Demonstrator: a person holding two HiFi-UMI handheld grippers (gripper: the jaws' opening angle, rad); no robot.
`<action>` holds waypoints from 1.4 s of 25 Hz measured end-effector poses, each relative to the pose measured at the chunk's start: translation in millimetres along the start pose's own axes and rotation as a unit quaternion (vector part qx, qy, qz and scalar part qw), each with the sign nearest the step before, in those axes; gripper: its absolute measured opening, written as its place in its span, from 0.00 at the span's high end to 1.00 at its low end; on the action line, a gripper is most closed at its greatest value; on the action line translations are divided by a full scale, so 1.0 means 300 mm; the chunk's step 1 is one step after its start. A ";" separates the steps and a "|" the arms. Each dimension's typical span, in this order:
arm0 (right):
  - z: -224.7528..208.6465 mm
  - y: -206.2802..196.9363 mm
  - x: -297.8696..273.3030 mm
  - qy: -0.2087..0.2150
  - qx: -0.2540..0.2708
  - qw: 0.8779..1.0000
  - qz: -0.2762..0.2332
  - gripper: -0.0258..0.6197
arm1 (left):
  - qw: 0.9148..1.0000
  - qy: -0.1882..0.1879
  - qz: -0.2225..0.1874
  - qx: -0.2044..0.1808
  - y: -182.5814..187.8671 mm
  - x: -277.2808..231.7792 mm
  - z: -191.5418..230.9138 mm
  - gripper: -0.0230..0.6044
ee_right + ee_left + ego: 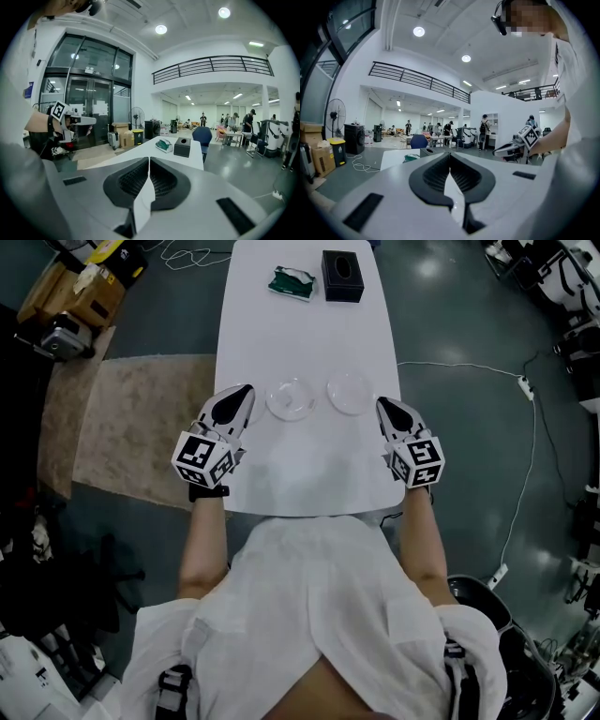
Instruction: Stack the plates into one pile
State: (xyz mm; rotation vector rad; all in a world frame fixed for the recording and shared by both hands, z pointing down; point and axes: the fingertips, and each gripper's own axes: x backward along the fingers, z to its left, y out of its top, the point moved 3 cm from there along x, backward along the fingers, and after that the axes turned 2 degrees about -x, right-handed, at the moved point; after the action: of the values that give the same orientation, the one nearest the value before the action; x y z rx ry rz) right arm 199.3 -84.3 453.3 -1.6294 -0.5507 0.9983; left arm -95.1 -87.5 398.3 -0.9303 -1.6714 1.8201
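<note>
Left gripper (450,158): jaws shut, pads meeting along one seam, nothing between them. Right gripper (148,163): the same, closed and empty.

From the head view we note both grippers low at the long edges of the white table (281,334), tips aimed up the table. The left plate (290,398) lies just beside the left gripper's tip. The right plate (351,391) lies just beside the right gripper's tip. The plates are side by side, close but apart, not yet stacked. Neither gripper view shows a plate; both look over the tabletop toward the black box (342,276) and green packet (292,283) at the far end.

Risks as we judge them:
- Shut jaws cannot take a rim. Advancing without opening would only shove a plate along the table.
- Plates look like clear glass, and their edges are faint against the white top. A misjudged rim means a pinch on air or a shallow, slippery hold.
- A low, flat rim leaves little to bite, so a lower jaw catching the table could tip or skid the plate.
- Setting glass on glass off-centre or too hard could chip it, or let the top plate slide off.
</note>
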 end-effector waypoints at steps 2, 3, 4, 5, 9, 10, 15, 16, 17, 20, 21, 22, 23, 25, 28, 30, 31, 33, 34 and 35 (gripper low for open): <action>-0.001 -0.009 -0.014 0.000 0.000 1.000 0.004 0.91 | 1.000 -0.003 0.006 0.002 -0.014 -0.013 0.000 0.95; -0.003 -0.016 -0.020 0.000 0.000 1.000 0.007 0.91 | 1.000 -0.005 0.009 0.004 -0.021 -0.020 -0.003 0.95; -0.006 -0.023 -0.026 0.000 0.000 1.000 0.011 0.91 | 1.000 -0.008 0.011 0.005 -0.028 -0.029 -0.008 0.95; -0.009 -0.031 -0.034 0.000 0.000 1.000 0.016 0.90 | 1.000 -0.011 0.013 0.007 -0.034 -0.041 -0.014 0.95; -0.020 -0.093 -0.075 0.006 0.002 0.999 0.044 0.86 | 0.999 -0.027 0.017 0.014 -0.061 -0.097 -0.046 0.95; -0.020 -0.113 -0.087 0.008 0.006 0.998 0.054 0.86 | 0.999 -0.032 0.019 0.016 -0.066 -0.109 -0.056 0.95; 0.001 -0.231 -0.155 0.032 0.036 0.992 0.114 0.82 | 0.998 -0.048 0.026 0.021 -0.090 -0.151 -0.097 0.95; 0.004 -0.254 -0.169 0.038 0.042 0.990 0.126 0.81 | 0.998 -0.050 0.028 0.022 -0.097 -0.157 -0.103 0.95; 0.009 -0.276 -0.183 0.044 0.050 0.988 0.138 0.80 | 0.998 -0.051 0.029 0.023 -0.103 -0.162 -0.109 0.95; 0.027 -0.333 -0.215 0.062 0.080 0.980 0.174 0.78 | 0.998 -0.053 0.034 0.026 -0.119 -0.170 -0.119 0.95; 0.033 -0.352 -0.224 0.066 0.089 0.976 0.187 0.78 | 0.998 -0.054 0.035 0.027 -0.125 -0.171 -0.120 0.95; 0.036 -0.372 -0.232 0.069 0.098 0.973 0.199 0.78 | 0.997 -0.054 0.037 0.028 -0.132 -0.171 -0.120 0.95; 0.038 -0.391 -0.240 0.070 0.107 0.970 0.209 0.78 | 0.997 -0.053 0.038 0.029 -0.139 -0.170 -0.119 0.95; 0.037 -0.417 -0.252 0.069 0.118 0.965 0.223 0.78 | 0.998 -0.051 0.038 0.031 -0.146 -0.167 -0.116 0.95; 0.016 -0.445 -0.260 0.056 0.112 0.962 0.242 0.77 | 0.998 -0.047 0.041 0.032 -0.155 -0.165 -0.117 0.95; -0.006 -0.463 -0.265 0.042 0.094 0.962 0.253 0.77 | 0.997 -0.046 0.046 0.031 -0.162 -0.170 -0.117 0.95; -0.018 -0.469 -0.270 0.034 0.081 0.962 0.257 0.77 | 0.997 -0.046 0.047 0.031 -0.165 -0.174 -0.117 0.95; -0.049 -0.477 -0.282 0.016 0.053 0.964 0.260 0.77 | 0.997 -0.049 0.048 0.030 -0.172 -0.184 -0.120 0.95; -0.066 -0.482 -0.288 0.005 0.041 0.964 0.262 0.77 | 0.997 -0.051 0.049 0.030 -0.176 -0.191 -0.124 0.95; -0.085 -0.489 -0.293 -0.005 0.032 0.964 0.265 0.77 | 0.997 -0.053 0.051 0.030 -0.180 -0.198 -0.129 0.95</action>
State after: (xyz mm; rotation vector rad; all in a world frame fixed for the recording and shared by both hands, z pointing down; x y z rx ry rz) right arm 193.7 -123.1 621.6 -1.7523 -0.0771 1.3970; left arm -32.2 -100.2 460.0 -0.9229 -1.6503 2.0079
